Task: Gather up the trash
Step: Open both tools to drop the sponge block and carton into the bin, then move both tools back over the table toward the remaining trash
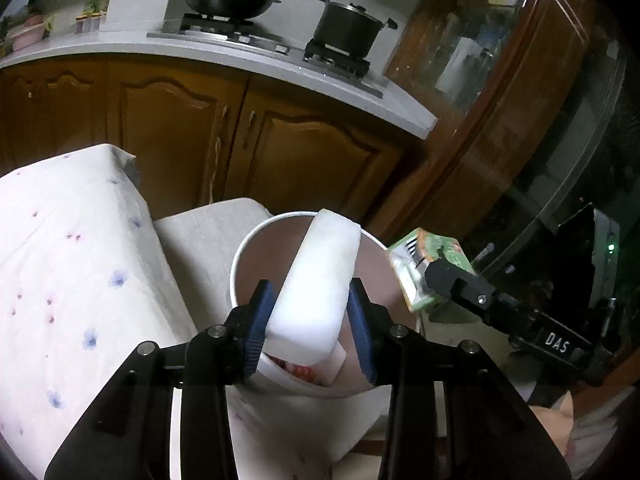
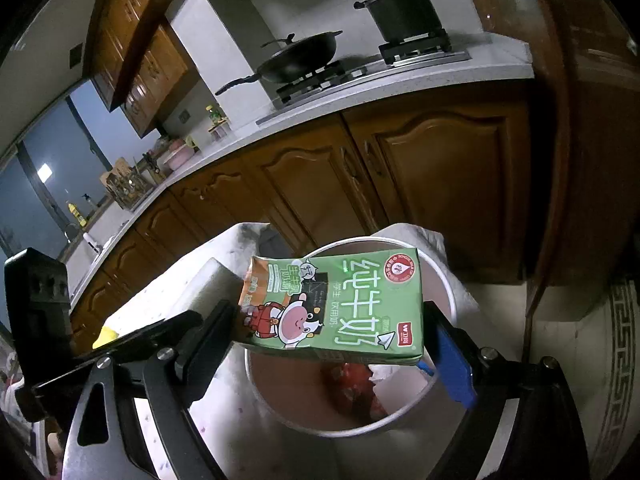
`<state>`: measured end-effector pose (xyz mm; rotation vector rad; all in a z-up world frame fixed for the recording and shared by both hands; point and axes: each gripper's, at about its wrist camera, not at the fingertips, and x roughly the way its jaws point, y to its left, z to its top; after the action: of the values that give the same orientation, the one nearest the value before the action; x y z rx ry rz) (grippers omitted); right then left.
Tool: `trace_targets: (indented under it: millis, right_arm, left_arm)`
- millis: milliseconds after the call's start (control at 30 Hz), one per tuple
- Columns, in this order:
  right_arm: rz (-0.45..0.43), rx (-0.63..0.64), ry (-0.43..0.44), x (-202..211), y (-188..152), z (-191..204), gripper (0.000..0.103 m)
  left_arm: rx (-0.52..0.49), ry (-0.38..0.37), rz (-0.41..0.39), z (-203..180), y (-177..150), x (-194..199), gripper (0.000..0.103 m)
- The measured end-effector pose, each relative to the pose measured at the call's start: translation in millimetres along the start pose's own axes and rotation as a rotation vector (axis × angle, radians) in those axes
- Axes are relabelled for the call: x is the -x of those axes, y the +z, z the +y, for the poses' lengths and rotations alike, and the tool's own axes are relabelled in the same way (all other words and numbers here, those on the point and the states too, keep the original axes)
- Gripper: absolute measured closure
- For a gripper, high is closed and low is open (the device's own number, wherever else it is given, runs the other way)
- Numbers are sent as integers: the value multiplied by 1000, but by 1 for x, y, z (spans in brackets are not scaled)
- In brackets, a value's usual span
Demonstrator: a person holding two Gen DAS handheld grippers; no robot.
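Left gripper (image 1: 310, 320): clenched on a white foam block (image 1: 316, 284), pads pressed to both its sides, block tilted over the mouth of the white bin (image 1: 240, 256). Right gripper (image 2: 332, 344): jaws wide, grasping a green milk carton (image 2: 340, 304) end to end, above the same bin (image 2: 448, 284). Red and white scraps (image 2: 352, 384) lie inside. Flowered cloth (image 1: 72, 264) to the left.
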<state>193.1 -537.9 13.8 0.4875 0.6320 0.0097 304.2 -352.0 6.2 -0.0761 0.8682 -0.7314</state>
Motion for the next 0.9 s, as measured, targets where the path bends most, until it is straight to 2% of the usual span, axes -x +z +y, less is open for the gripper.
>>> trace_targets:
  millis: [200,500,900]
  right_arm:
    - [17,-39,8,-8,2,-6,10]
    - [7,-61,3,-6,2,-10,10]
    - [-11,-61,26,7,-9,5,10]
  left_arm:
    - [-5,9,24,-2,0,-8,47]
    - [15,17,23,5,-5,-2,46]
    - [75,62,-16,30,-25,42,46]
